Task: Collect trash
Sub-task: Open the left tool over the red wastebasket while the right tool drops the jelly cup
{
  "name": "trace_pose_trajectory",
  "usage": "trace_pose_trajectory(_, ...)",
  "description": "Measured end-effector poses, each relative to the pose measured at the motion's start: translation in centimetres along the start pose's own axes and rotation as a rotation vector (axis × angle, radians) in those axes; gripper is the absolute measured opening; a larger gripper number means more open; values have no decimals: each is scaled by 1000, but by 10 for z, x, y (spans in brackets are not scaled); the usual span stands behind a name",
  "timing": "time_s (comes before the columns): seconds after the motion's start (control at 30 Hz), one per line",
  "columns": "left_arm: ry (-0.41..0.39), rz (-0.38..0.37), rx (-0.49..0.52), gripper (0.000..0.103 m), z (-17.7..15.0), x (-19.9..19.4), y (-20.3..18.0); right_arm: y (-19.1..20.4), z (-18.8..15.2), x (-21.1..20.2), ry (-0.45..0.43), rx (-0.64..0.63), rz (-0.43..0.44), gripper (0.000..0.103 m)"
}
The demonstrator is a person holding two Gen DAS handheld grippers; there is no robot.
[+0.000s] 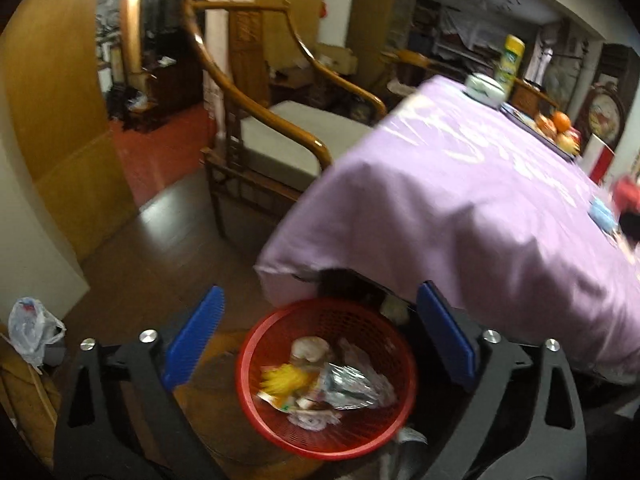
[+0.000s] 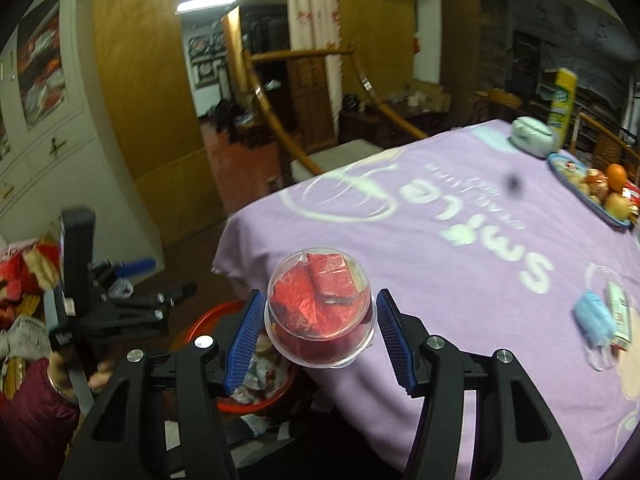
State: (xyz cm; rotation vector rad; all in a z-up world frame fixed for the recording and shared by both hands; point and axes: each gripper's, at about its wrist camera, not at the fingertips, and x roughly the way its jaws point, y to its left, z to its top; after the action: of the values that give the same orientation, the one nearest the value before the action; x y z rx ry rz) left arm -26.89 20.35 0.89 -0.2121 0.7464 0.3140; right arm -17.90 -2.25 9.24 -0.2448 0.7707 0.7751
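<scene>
trash (image 1: 320,384) lies in a red basket (image 1: 256,396) on the floor, low in the middle of the left wrist view. you can see a yellow wrapper, a shiny silver wrapper and some crumpled bits in it. the left claw (image 1: 320,344) is wide open over the basket, with nothing between its blue pads.

only the right wrist view shows the round clear tub (image 2: 320,308). it is full of red wrappers. the right claw (image 2: 318,338) holds it by its two sides, low in the middle of the frame. the tub's round top faces the camera, tipped up a little. it is in front of the corner of the purple table (image 2: 460,240), above the basket's rim.

this view also shows a blue face mask (image 2: 594,318) on the table at the right, and a fruit tray (image 2: 592,192) at the upper right. the left claw shows at the left edge, held by a hand (image 2: 100,376) in a dark red sleeve.
</scene>
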Motion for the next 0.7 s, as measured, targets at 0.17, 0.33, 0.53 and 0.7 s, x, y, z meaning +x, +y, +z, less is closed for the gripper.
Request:
trace_pose_trajectory(0.17,-37,158,1,96,4,3,21,32,0,35,84,-54,67,57)
trace_pose_trajectory(0.33,-27,219,-47,96,-1,9,50,67,8,63,139,-104,161,58)
trace_pose_trajectory(0.53,7,220,-125,96,-10,15,81,79,21,72,149,-62,225,74)
trace_pose_trajectory(0.7,6,236,-147,96,-13,15,89,70,19,73,150,-23,191,74)
